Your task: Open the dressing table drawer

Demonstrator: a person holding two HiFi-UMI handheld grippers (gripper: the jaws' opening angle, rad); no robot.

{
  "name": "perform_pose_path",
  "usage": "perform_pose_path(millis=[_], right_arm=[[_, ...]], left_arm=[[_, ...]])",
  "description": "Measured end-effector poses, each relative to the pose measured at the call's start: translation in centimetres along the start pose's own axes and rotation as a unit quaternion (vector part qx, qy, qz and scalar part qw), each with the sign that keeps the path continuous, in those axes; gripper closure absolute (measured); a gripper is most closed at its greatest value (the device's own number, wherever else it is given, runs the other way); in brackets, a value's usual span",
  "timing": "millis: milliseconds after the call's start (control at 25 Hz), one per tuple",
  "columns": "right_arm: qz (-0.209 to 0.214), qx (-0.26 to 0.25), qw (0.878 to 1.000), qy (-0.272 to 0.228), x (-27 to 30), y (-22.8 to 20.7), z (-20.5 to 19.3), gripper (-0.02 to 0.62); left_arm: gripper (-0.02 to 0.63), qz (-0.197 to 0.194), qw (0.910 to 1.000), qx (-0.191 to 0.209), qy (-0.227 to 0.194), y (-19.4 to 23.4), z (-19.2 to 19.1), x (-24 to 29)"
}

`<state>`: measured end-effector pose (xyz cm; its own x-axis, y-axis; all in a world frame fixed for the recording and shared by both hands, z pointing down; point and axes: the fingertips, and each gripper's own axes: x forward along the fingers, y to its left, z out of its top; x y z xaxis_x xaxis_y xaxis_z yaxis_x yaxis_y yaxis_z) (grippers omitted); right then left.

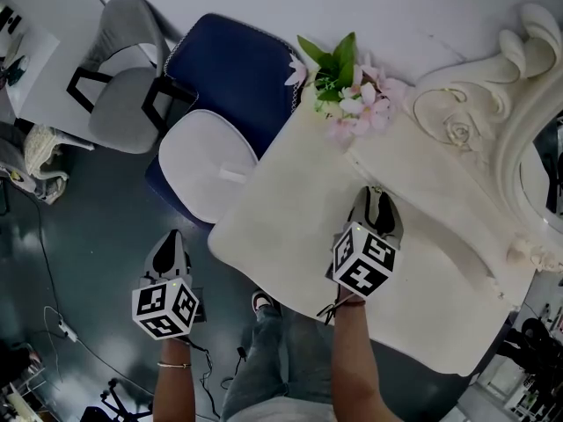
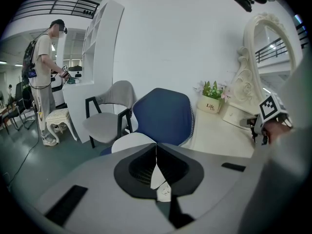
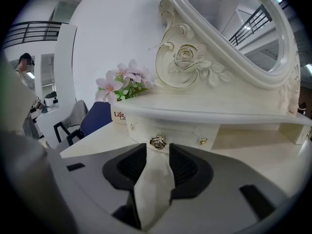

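The cream dressing table [image 1: 290,218] carries a low drawer [image 3: 183,130] under its shelf, fronted by a rose-shaped metal knob [image 3: 157,141] and a smaller knob [image 3: 202,141]. My right gripper [image 1: 378,202] reaches over the tabletop toward the mirror base. In the right gripper view it [image 3: 157,150] stands open, with the rose knob just at its jaw tips and the pads apart from it. My left gripper [image 1: 169,249] hangs over the dark floor left of the table. In the left gripper view its jaws [image 2: 156,152] meet on nothing. The drawer looks closed.
A pot of pink flowers [image 1: 347,86] sits at the table's back corner. The carved oval mirror [image 3: 234,28] rises behind the shelf. A blue chair [image 1: 229,69] with a white round seat [image 1: 207,161] and a grey chair [image 1: 123,86] stand to the left. A person [image 2: 44,77] stands far off.
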<state>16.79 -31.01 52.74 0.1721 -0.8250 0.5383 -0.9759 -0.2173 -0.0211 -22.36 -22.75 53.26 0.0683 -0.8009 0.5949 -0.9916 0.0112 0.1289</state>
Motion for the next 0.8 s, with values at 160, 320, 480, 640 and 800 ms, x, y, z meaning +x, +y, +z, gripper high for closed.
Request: perform_pose_path(millis=[160,320,480,640,800], right_arm=[[-0.005,0.003,1.0,-0.003,0.0,-0.1,0.1,0.442],[-0.007,0.005,1.0,-0.006,0.0,0.0,0.3,0.442],[-0.017,0.012,1.0,-0.01,0.0,0.0,0.4,0.445],[-0.03,0.013,0.999,-0.014,0.0,0.1,0.6,0.449],[-0.036,0.011,0.999,-0.018,0.0,0.2,0.8,0.453]], left_arm=[[0.588,0.001,1.0,-0.001,0.0,-0.2,-0.1,-0.1],[0.588,0.002,1.0,0.0,0.002,-0.2,-0.2,-0.3],[0.588,0.0,1.0,0.001,0.003,-0.3,-0.2,-0.7],[0.588,-0.004,1.0,0.006,0.006,-0.6,-0.3,-1.0],[0.588,-0.006,0.9999,0.008,0.009,-0.8,-0.5,-1.1]])
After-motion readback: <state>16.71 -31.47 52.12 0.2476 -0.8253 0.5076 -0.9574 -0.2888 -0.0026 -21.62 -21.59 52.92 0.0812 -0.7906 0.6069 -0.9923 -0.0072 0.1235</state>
